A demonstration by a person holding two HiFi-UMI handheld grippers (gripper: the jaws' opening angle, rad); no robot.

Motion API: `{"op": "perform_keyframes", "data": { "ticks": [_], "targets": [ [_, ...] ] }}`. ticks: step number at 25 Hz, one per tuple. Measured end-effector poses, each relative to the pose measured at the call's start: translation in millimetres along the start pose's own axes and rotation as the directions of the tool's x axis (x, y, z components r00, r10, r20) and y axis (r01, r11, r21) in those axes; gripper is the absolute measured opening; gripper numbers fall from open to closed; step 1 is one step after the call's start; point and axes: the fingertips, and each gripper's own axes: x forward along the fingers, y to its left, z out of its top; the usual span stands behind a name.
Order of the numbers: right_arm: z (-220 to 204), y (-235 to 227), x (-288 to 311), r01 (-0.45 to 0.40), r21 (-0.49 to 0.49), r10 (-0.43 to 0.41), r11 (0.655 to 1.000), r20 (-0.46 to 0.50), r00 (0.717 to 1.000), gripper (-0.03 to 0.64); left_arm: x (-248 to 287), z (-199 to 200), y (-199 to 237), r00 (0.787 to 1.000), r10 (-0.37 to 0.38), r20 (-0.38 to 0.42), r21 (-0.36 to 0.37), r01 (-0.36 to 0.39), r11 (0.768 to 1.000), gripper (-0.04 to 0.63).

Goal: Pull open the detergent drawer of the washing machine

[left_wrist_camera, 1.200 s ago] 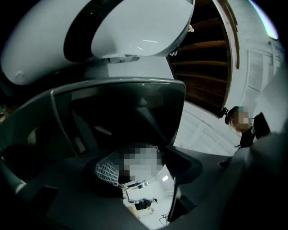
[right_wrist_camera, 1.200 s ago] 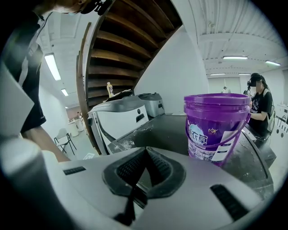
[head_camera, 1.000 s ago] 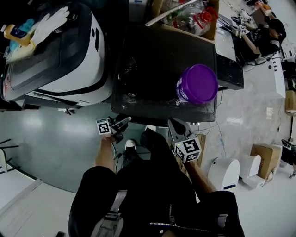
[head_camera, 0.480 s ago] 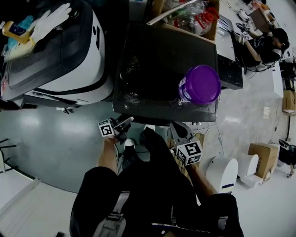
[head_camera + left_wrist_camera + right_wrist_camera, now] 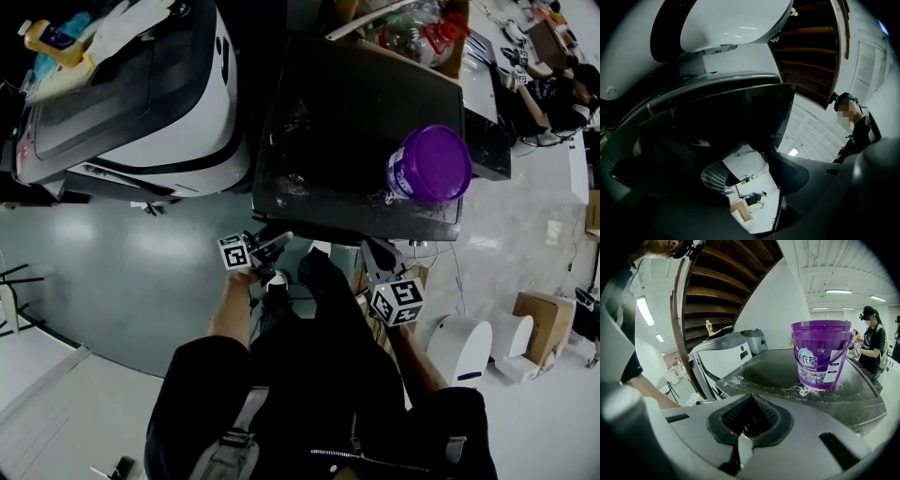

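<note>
The dark-topped washing machine [image 5: 356, 122] stands in front of me, its front face and detergent drawer hidden below the top's near edge in the head view. My left gripper [image 5: 281, 240] is at the machine's front left corner; its jaws are closing. In the left gripper view the left gripper [image 5: 754, 187] shows a gap with only the far room in it, under a dark panel [image 5: 717, 117] of the machine. I cannot tell whether the drawer front lies between the jaws. My right gripper [image 5: 372, 248] hovers by the front edge, further right. Seen in its own view, the right gripper [image 5: 750, 401] is shut on nothing.
A purple bucket [image 5: 429, 164] stands on the machine's top right, also the bucket [image 5: 821, 355] with white powder spilled round it. A white machine [image 5: 178, 112] stands at the left. A white round appliance [image 5: 459, 347] and cardboard boxes sit on the floor at right. People stand further off.
The head camera has shifted, so the whole scene sits further right in the frame. Both grippers keep their places at the machine's front edge.
</note>
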Motion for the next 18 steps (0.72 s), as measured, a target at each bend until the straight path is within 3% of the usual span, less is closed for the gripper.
{"op": "perform_keyframes", "data": {
  "ticks": [8,18],
  "targets": [
    [-2,18,-13,0.023,0.012,-0.024,1.0,0.033,0.999,0.006,-3,-2,-1,1.0,0.01,0.021,-0.017,-0.01,1.0,0.264],
    [-19,38,-34,0.063,0.045,-0.065,0.997,0.043,0.997,0.006,-22,-32,-17,0.999,0.005,-0.033,-0.035,-0.006,0.999,0.262]
  ]
}}
